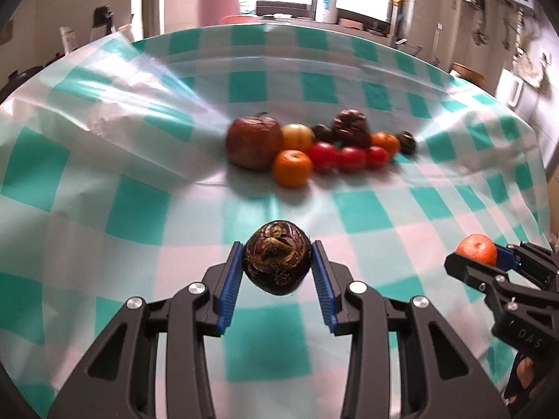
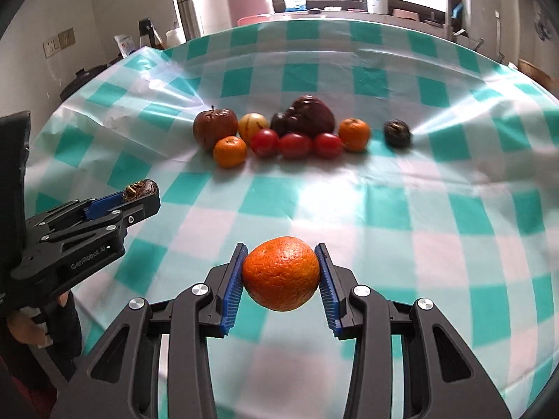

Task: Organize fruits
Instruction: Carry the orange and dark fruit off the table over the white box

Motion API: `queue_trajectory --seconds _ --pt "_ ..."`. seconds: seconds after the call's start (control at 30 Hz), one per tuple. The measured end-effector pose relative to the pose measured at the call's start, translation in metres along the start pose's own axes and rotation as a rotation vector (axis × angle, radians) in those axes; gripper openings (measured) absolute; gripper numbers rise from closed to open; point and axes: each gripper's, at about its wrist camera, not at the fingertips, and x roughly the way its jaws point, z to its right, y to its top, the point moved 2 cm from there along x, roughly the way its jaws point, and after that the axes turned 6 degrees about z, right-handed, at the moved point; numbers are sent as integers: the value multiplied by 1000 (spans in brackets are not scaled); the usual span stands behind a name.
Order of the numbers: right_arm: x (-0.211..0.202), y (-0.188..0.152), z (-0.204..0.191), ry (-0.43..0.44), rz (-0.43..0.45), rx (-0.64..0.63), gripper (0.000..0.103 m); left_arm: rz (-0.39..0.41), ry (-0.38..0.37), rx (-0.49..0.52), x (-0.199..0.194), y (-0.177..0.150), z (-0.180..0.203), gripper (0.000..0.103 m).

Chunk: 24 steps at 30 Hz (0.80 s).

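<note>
Orange fruit: your right tool [image 2: 281, 274] is clamped on a mandarin [image 2: 281, 273], held above the counter [image 2: 436, 209].
Dark fruit: your left tool [image 1: 277, 267] is clamped on a wrinkled dark fruit [image 1: 277, 262], stem scar facing the camera; roundish, no clear long axis.
Progress: fruit cluster [image 2: 286, 132] already grouped near mid-counter; judged two pieces left to place.

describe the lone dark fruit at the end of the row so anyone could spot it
On the green-checked tablecloth, a cluster of fruit runs across the middle. Follow it to its right end, past the orange. The small dark round fruit sits alone there, touching nothing.
</note>
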Motion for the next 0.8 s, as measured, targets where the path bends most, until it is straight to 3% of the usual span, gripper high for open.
queue_trajectory --seconds 0.8 --pt "-147 -107 143 -189 131 200 40 -30 -278 382 -49 -43 210 39"
